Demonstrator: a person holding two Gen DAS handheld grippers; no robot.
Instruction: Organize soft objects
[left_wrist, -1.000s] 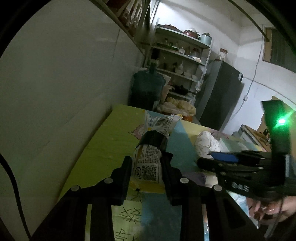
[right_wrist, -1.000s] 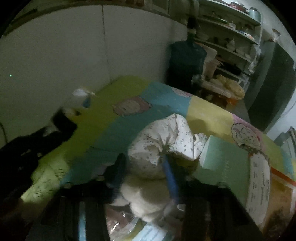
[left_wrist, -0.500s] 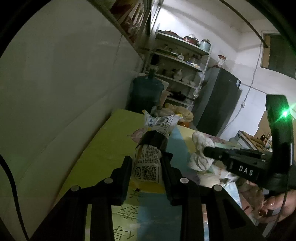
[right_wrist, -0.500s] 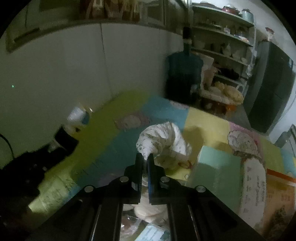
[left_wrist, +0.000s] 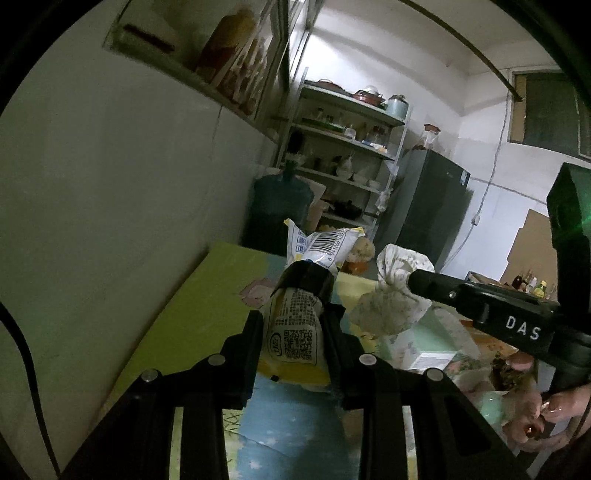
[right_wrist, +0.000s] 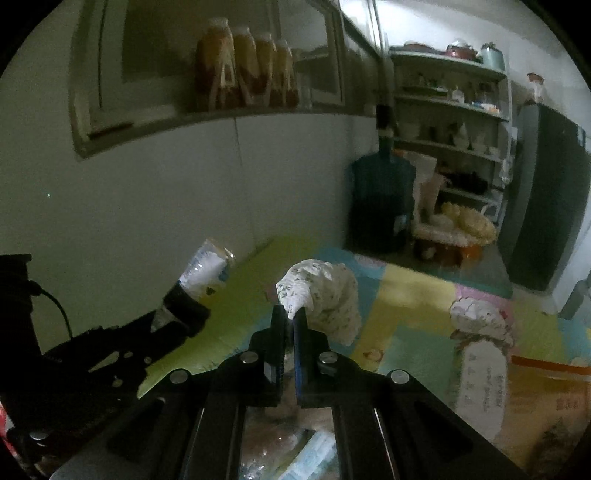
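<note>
Left wrist view: the left gripper (left_wrist: 293, 332) clamps a snack packet (left_wrist: 295, 325) between its fingers, held above the patchwork mat (left_wrist: 184, 306).

Right wrist view: the right gripper (right_wrist: 290, 321) has its fingers pinched tight on a white flowered cloth bundle (right_wrist: 325, 291), lifted clear of the mat. Both pickups look done (carrying stage); next, each item needs a drop spot, none obvious here.

A white snack packet (left_wrist: 295, 325) with yellow edges, a barcode and a QR code, banded by a black sleeve, stands clamped between the left gripper (left_wrist: 293, 332) fingers, its crimped top tilted up and away. A white, speckled cloth bundle (right_wrist: 325, 295) (soft and crumpled) is pinched at one corner by the right gripper (right_wrist: 290, 319), the rest drooping beyond the fingertips.
</note>
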